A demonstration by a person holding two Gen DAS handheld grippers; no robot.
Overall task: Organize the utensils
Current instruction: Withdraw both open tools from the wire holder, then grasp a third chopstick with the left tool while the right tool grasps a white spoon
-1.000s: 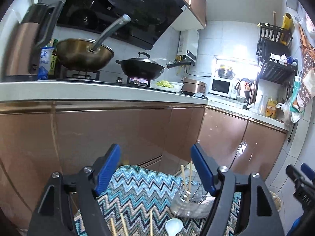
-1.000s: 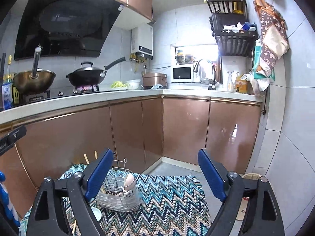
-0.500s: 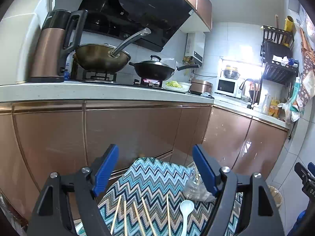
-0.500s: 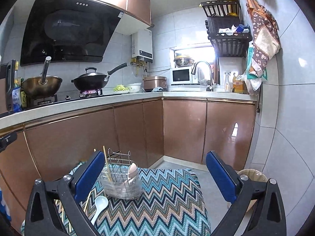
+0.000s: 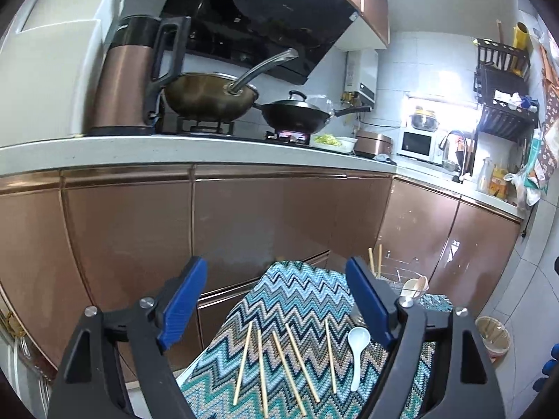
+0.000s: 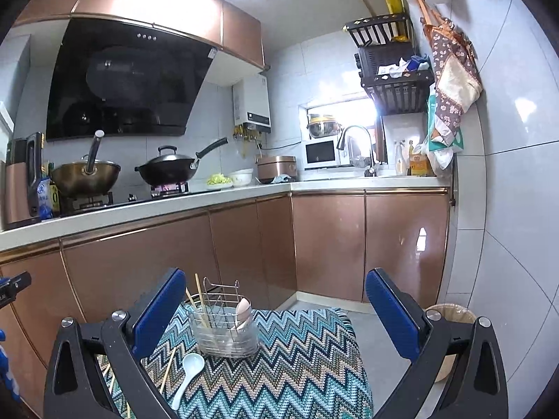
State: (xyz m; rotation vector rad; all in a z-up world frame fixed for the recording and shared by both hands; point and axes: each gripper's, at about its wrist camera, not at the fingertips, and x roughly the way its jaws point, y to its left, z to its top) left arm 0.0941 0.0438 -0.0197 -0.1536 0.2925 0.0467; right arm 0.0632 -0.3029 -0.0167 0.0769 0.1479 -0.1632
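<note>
Zigzag cloth (image 6: pixel 300 359), teal/blue/tan chevron knit, covers a low surface in front of copper cabinet doors (image 6: pixel 328 244); it carries all the utensils.

Utensil caddy (image 6: pixel 223 328): wire frame with clear plastic walls, stands upright on the far left part of the cloth in the right wrist view. Inside it: two wooden chopsticks leaning left and a pale pink spoon (image 6: pixel 242 309) with its bowl up. In the left wrist view the caddy (image 5: pixel 401 274) sits at the far right edge of the cloth, partly hidden behind the right-hand finger.

Loose chopsticks (image 5: pixel 279 359): five light wooden sticks lying flat on the cloth, roughly side by side and fanned, apart from each other, nearer the camera than the caddy.

White spoon (image 5: pixel 357 352): ceramic soup spoon lying flat, bowl pointing away, just right of the chopsticks; in the right wrist view the same spoon (image 6: pixel 188 373) lies just in front of the caddy, not touching it.

Writing: a bottle beside the kettle (image 6: pixel 21 181) shows a large "0"; other labels too small to read.

Left gripper (image 5: pixel 276 303): pointed slightly downward over the cloth, blue pads apart and still spreading, nothing between them.

Right gripper (image 6: pixel 276 314): nearly level, jaws spread fully wide, nothing gripped; caddy sits beyond its left finger.
</note>
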